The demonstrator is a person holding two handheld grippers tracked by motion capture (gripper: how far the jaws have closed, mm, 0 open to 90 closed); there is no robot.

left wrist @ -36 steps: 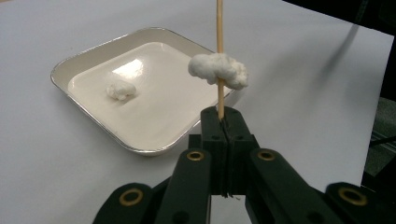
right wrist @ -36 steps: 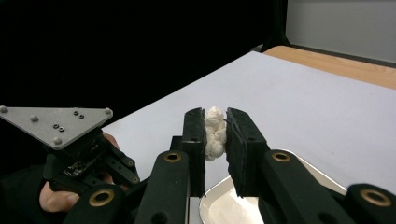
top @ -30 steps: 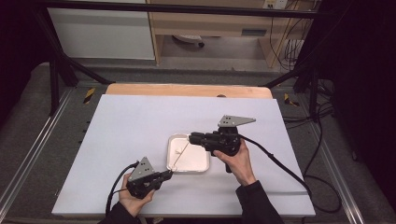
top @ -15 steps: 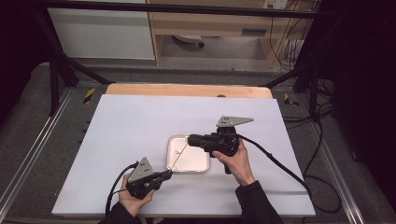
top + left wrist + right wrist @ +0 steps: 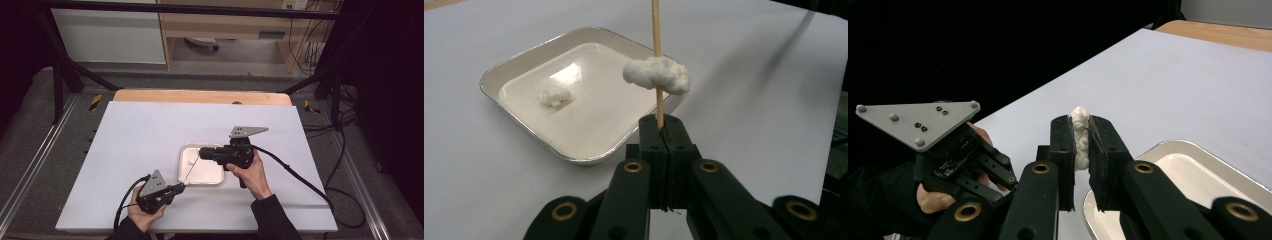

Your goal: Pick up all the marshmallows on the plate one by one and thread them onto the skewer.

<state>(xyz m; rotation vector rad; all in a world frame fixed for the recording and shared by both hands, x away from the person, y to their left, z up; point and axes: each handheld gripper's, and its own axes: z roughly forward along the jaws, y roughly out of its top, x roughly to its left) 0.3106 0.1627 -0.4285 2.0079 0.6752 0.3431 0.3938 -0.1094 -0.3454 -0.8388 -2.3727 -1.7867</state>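
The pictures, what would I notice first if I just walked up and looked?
Probably the fluffy white cotton ball stuck on a thin wooden stick, held upright by the shut left gripper next to the tray. Next, another cotton ball squeezed between the right gripper jaws, above the edge of the white tray in the middle of the table, with a third ball lying inside.

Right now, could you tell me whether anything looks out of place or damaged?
Nothing stands out. The tray lies flat, one cotton ball inside; another sits threaded on the skewer; the right gripper pinches a third.
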